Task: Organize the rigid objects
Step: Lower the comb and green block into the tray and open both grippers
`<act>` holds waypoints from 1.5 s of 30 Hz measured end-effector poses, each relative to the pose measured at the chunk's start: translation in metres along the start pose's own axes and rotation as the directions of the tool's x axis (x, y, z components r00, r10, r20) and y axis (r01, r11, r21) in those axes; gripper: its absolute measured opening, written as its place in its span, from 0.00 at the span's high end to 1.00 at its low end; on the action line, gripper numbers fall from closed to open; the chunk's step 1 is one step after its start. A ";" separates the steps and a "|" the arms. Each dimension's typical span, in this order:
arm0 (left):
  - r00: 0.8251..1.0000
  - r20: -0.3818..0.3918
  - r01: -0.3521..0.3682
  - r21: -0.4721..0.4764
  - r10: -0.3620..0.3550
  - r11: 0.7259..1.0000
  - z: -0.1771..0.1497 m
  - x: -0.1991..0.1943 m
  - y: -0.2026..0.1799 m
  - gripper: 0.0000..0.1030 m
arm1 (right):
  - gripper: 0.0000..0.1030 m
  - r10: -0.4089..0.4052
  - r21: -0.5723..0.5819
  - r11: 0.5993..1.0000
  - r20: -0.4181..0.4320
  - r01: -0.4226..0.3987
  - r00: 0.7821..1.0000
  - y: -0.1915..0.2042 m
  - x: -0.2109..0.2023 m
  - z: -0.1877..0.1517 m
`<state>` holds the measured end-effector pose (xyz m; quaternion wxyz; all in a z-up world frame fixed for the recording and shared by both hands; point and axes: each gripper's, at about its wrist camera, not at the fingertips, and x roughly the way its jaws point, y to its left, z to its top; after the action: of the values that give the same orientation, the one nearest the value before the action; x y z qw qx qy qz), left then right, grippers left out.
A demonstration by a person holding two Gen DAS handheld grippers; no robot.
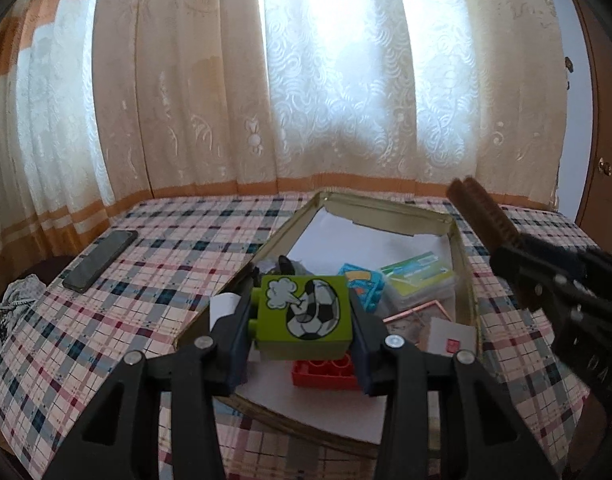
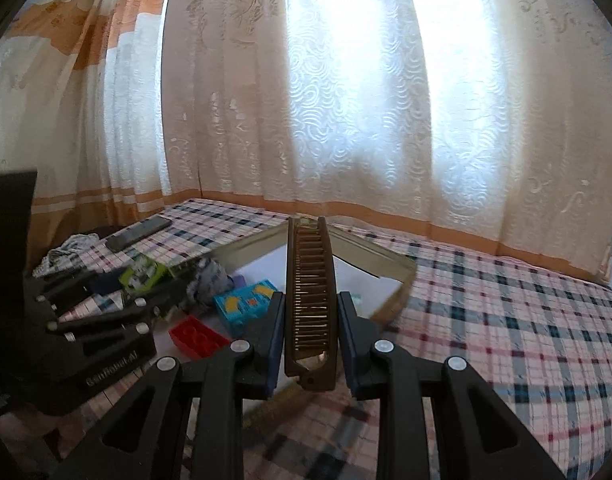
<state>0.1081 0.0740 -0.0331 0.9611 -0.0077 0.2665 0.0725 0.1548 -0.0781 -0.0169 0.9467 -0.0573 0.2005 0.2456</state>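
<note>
A shallow box [image 1: 464, 276] with a gold-coloured rim is lying open on the checked cloth of the tabletop [image 1: 154, 280], reaching toward the far edge by the curtain [image 1: 306, 80]. White paper is lining its floor. Inside it a red brick [image 1: 326, 372] is resting near the near wall, a blue brick [image 1: 366, 284] with orange marks is sitting toward the middle, and a clear case with a green and white card [image 1: 420, 274] is lying beyond that, toward the box's right wall. Some flat cards and a dark bundle are showing too, too small to make out.

The left claw [image 1: 304, 312] is clenching a green brick [image 1: 304, 312], its pads pressing on both sides. The brick is hanging over the near part of the box, its top face showing a football with a puff of cloud, studs sticking out on its left side.

The right claw [image 2: 311, 332] is gripping a brown folding comb [image 2: 311, 280] by its hinged end. The comb is pointing away over the box's right half, rows of fine teeth lining the slot between its two halves.

A dark phone [image 1: 100, 260] is lying near the tabletop's left edge, well apart from the box.
</note>
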 end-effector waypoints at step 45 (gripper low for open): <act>0.997 -0.050 -0.065 -0.007 0.064 0.998 0.015 -0.002 0.022 0.02 | 0.23 0.039 0.009 0.999 -0.042 -0.039 0.998 0.008 0.013 0.028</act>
<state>0.1110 0.0961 -0.0184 0.9512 -0.0050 0.2903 0.1044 0.1708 -0.0597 0.0037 0.9374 -0.0547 0.2227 0.2621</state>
